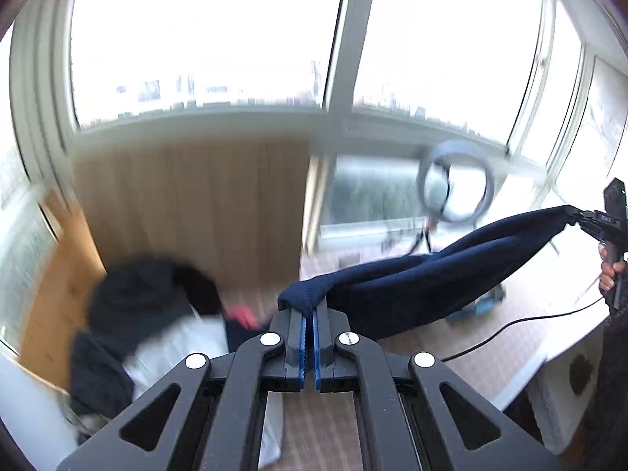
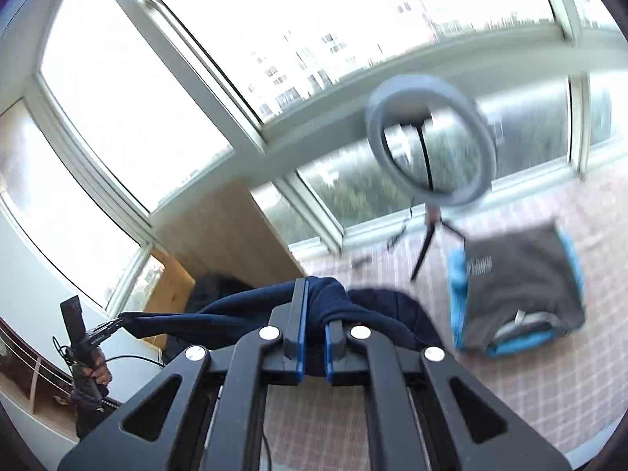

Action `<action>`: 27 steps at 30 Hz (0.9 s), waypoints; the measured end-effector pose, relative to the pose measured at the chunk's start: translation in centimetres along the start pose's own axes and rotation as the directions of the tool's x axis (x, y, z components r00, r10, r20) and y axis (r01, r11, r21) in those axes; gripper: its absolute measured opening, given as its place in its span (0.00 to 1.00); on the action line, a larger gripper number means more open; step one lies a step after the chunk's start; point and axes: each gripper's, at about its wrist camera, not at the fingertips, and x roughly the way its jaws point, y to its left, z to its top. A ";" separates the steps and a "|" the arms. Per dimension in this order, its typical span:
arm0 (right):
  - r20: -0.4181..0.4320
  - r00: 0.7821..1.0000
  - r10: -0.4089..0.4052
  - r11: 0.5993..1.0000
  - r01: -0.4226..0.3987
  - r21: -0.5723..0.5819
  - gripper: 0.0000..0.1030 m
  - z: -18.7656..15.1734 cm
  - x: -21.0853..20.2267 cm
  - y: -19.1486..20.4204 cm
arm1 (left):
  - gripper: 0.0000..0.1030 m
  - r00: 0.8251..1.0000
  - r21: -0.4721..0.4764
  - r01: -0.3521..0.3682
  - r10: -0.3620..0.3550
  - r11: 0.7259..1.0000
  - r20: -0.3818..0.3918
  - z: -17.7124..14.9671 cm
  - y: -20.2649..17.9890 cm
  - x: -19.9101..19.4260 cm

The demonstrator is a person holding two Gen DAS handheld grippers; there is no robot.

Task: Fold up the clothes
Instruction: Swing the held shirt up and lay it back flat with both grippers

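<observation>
A navy blue garment [image 1: 439,274] hangs stretched in the air between both grippers. My left gripper [image 1: 310,310] is shut on one bunched end of it at the bottom middle of the left wrist view. The right gripper [image 1: 577,218] shows at that view's right edge, clamped on the other end. In the right wrist view my right gripper [image 2: 316,306] is shut on a thick fold of the navy garment [image 2: 333,306]. The left gripper [image 2: 112,325] shows at far left there, pinching the cloth's far end, with a hand [image 2: 100,369] on its handle.
A pile of dark and white clothes [image 1: 149,325] lies at the left by a wooden panel [image 1: 188,204]. A folded grey and blue garment [image 2: 518,294] lies on the checked surface [image 2: 510,392]. A ring light on a tripod [image 2: 428,149] stands before the windows [image 2: 274,39].
</observation>
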 end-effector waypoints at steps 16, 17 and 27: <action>-0.249 0.966 -0.072 0.997 0.072 -0.009 0.06 -19.1 -5.4 -7.7 | 0.02 0.999 0.141 -0.044 0.040 0.989 0.032 -4.8 -3.8 -5.0; -0.292 0.954 -0.064 0.998 0.069 0.009 0.06 -22.2 -4.7 -8.9 | 0.02 1.000 0.125 -0.027 0.028 0.992 -0.007 -6.8 -3.2 -3.1; -0.617 0.783 -0.076 0.958 0.228 0.172 0.06 -45.5 4.2 -19.6 | 0.02 0.952 -0.063 0.063 -0.079 0.996 -0.296 -22.5 0.4 11.5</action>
